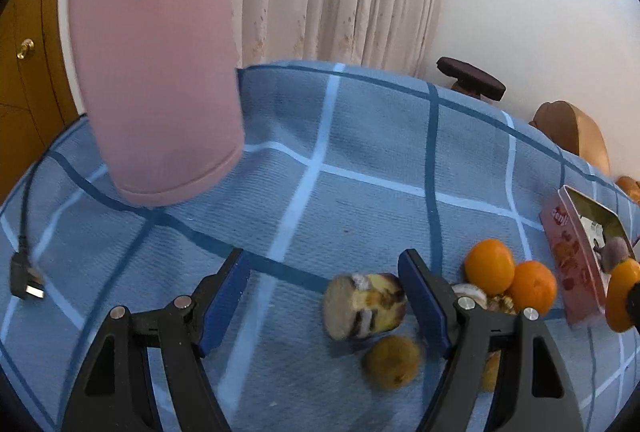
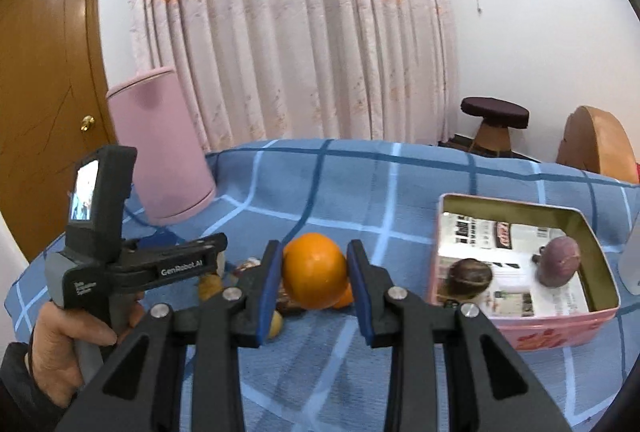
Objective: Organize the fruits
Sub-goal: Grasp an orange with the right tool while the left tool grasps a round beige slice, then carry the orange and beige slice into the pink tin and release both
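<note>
Pale curtain (image 2: 288,32), wooden door (image 2: 44,92)

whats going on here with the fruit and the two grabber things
A person is sorting fruit on a blue checked cloth with a handheld gripper in each hand. The right gripper is shut on an orange, with the pink tin to its right already holding two dark fruits. The left gripper is open over the remaining pile, with a mottled yellow fruit between its fingers but not gripped.
</note>
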`<action>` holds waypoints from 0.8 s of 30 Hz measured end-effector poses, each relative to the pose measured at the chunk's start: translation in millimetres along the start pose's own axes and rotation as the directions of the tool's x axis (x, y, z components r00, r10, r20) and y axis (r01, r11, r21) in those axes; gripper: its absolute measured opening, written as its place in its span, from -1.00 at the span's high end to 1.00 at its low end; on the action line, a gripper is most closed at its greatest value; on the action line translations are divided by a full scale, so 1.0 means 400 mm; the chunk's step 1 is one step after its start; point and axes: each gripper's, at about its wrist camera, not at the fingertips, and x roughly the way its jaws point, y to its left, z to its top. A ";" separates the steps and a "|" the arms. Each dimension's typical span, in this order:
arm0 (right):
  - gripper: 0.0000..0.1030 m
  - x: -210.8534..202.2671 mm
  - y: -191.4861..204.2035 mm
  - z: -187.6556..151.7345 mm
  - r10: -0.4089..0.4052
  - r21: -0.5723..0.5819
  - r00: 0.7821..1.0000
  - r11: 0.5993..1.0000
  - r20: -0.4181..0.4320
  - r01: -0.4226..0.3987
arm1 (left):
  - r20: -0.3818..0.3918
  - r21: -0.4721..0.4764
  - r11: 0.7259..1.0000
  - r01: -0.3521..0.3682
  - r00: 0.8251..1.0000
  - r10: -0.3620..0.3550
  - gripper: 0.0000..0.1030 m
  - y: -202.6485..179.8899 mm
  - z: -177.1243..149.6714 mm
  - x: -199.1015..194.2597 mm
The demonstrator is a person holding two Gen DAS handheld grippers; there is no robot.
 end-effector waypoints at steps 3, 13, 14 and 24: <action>0.30 0.006 -0.014 -0.001 -0.005 0.021 1.000 1.000 -0.013 0.005 | -0.052 0.021 1.000 0.016 0.999 -0.015 -0.51 -0.026 -0.003 0.024; 0.30 -0.007 -0.005 -0.009 -0.030 -0.016 1.000 0.999 0.000 0.030 | -0.051 -0.064 0.997 0.044 0.998 -0.047 0.26 0.046 -0.012 0.013; 0.30 -0.008 -0.007 -0.010 -0.034 -0.016 0.999 0.999 0.002 0.034 | -0.044 -0.079 0.996 0.048 0.998 -0.051 0.26 0.052 -0.013 0.010; 0.30 -0.051 -0.070 0.002 -0.104 0.006 0.993 0.995 0.063 0.104 | 0.190 -0.090 0.995 0.050 0.981 -0.032 0.26 0.038 -0.020 -0.089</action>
